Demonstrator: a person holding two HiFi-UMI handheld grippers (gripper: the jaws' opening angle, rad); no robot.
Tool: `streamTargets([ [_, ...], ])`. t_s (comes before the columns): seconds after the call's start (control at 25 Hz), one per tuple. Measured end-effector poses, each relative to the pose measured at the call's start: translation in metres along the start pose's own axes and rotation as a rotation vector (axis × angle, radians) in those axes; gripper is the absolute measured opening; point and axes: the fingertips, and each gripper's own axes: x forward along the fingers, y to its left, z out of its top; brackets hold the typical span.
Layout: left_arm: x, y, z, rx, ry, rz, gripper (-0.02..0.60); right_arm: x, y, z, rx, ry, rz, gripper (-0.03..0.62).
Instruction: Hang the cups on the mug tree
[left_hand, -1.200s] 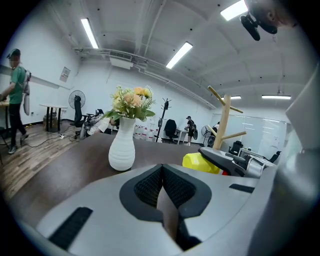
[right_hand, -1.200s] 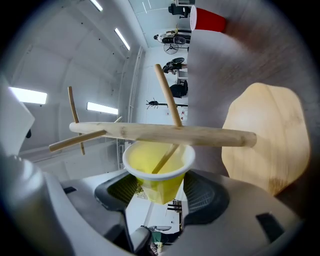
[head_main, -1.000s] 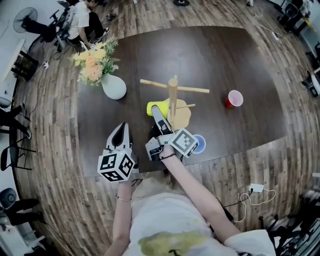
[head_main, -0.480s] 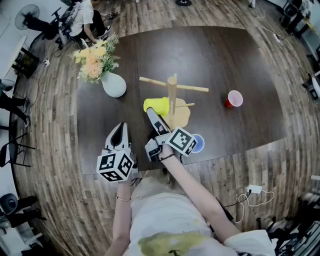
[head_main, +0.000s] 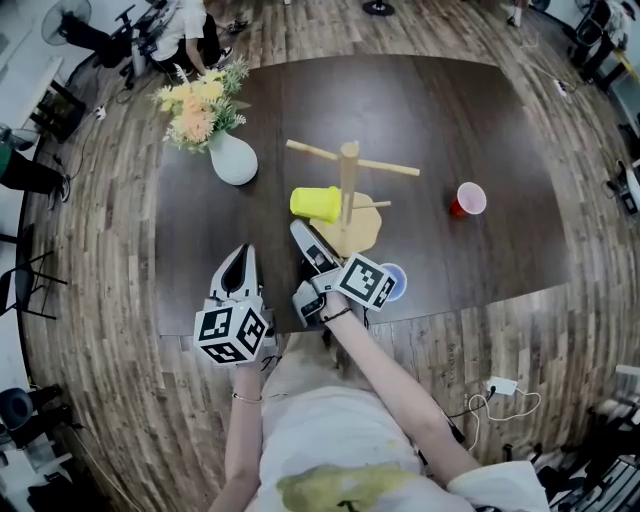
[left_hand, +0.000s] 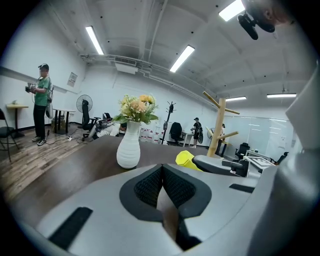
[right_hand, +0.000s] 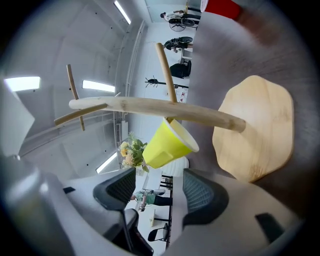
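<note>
Your right gripper (right_hand: 159, 187) stands with its jaws apart and nothing between them; they have just been closing a little. The pads are clear of the yellow cup (right_hand: 167, 145), which hangs just ahead of them on a low peg of the mug tree (right_hand: 150, 106), mouth toward the trunk. In the head view that gripper (head_main: 300, 232) points at the tree's base from the near side, and the yellow cup (head_main: 315, 204) sits on its side left of the trunk (head_main: 348, 180).

Your left gripper (left_hand: 162, 172) has its jaws pressed together with nothing in them. It rests low over the table's (head_main: 450, 120) near edge, left of the right one (head_main: 240, 256), pointing toward the vase (left_hand: 129, 147) of flowers.

A blue cup (head_main: 396, 283) stands on the table just beside your right wrist. A red cup (head_main: 468, 198) stands well apart to the right of the tree.
</note>
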Motion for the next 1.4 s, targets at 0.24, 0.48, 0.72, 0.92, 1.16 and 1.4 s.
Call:
streamTargets([
  [0.24, -0.013, 0.004, -0.004, 0.01, -0.011, 0.006, 0.023, -0.003, 0.009, -0.005, -0.116, 0.049, 0.004, 0.165],
  [0.48, -0.019, 0.007, -0.005, 0.021, -0.008, -0.023, 0.023, -0.016, 0.019, -0.009, -0.35, 0.098, -0.033, 0.048],
  [0.72, -0.025, 0.001, -0.01, 0.046, 0.013, -0.091, 0.023, -0.042, 0.033, -0.011, -0.595, 0.116, -0.07, 0.031],
  [0.92, -0.03, -0.002, -0.017, 0.061, 0.029, -0.145, 0.023, -0.063, 0.039, -0.016, -0.765, 0.104, -0.119, 0.025],
  [1.16, -0.039, -0.015, -0.025, 0.088, 0.043, -0.22, 0.023, -0.094, 0.037, -0.014, -0.864, 0.055, -0.206, 0.021],
  [1.4, -0.05, -0.026, -0.038, 0.099, 0.061, -0.277, 0.023, -0.129, 0.034, -0.014, -0.958, 0.01, -0.285, 0.021],
])
